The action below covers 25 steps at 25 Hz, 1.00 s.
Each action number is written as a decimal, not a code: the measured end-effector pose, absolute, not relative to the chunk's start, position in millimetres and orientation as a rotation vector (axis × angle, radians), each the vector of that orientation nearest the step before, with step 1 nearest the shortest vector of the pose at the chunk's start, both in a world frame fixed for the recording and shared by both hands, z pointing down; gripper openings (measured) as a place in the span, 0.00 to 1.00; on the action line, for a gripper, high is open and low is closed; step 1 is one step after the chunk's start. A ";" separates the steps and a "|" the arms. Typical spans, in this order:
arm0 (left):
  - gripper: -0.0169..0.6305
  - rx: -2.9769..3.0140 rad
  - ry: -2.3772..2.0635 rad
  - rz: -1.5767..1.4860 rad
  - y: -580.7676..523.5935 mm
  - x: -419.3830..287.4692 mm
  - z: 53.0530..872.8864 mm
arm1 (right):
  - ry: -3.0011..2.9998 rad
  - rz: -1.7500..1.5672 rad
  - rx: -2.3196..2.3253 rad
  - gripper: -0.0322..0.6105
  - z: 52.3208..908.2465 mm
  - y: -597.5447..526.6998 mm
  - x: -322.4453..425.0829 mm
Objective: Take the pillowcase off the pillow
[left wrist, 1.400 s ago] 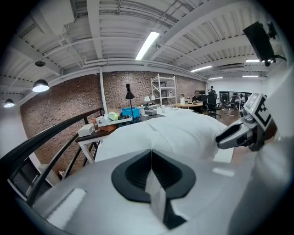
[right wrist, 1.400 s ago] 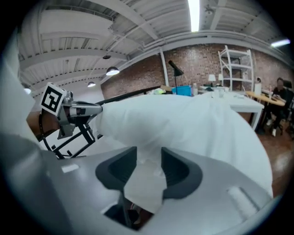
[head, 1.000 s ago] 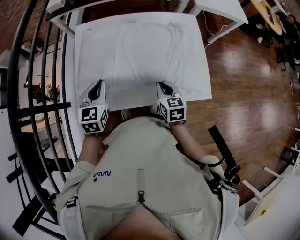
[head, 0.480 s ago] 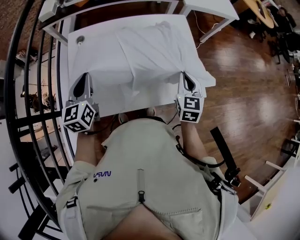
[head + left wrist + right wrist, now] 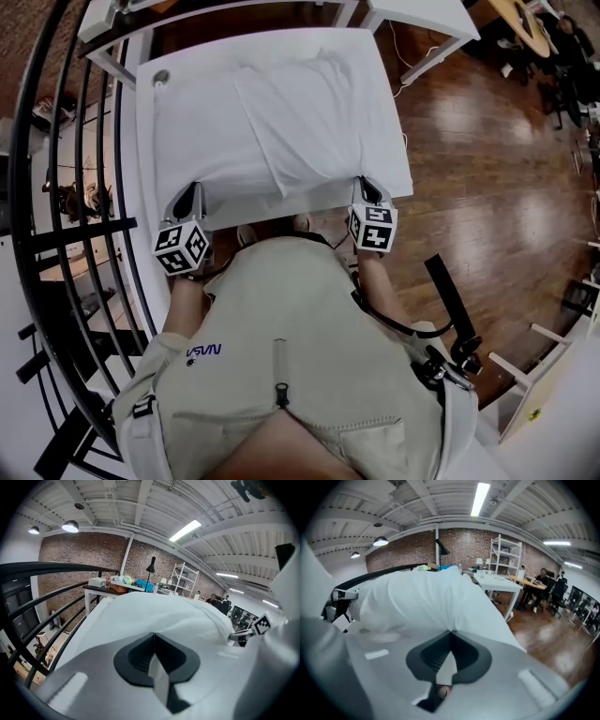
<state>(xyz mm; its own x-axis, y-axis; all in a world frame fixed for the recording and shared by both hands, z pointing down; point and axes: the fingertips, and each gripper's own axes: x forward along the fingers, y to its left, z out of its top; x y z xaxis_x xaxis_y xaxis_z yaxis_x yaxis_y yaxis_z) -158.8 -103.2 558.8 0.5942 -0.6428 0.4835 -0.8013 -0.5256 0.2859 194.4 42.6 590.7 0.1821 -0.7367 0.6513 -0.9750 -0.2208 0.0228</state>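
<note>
The pillowcase [image 5: 281,122] is lying across the bench [image 5: 145,122]. The left hand-held gripper [image 5: 192,190] and right hand-held gripper [image 5: 364,185] are pinching its near corners.

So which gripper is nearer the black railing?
Left. The left gripper, shut on the pillowcase at its near left corner, sits beside the railing. The right gripper pinches the opposite near corner, the pillowcase's full width farther off.
</note>
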 end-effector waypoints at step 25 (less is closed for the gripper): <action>0.18 2.653 -1.269 0.562 -98.1 -87.9 464.0 | -2.219 0.387 1.929 0.11 460.5 -15.5 178.5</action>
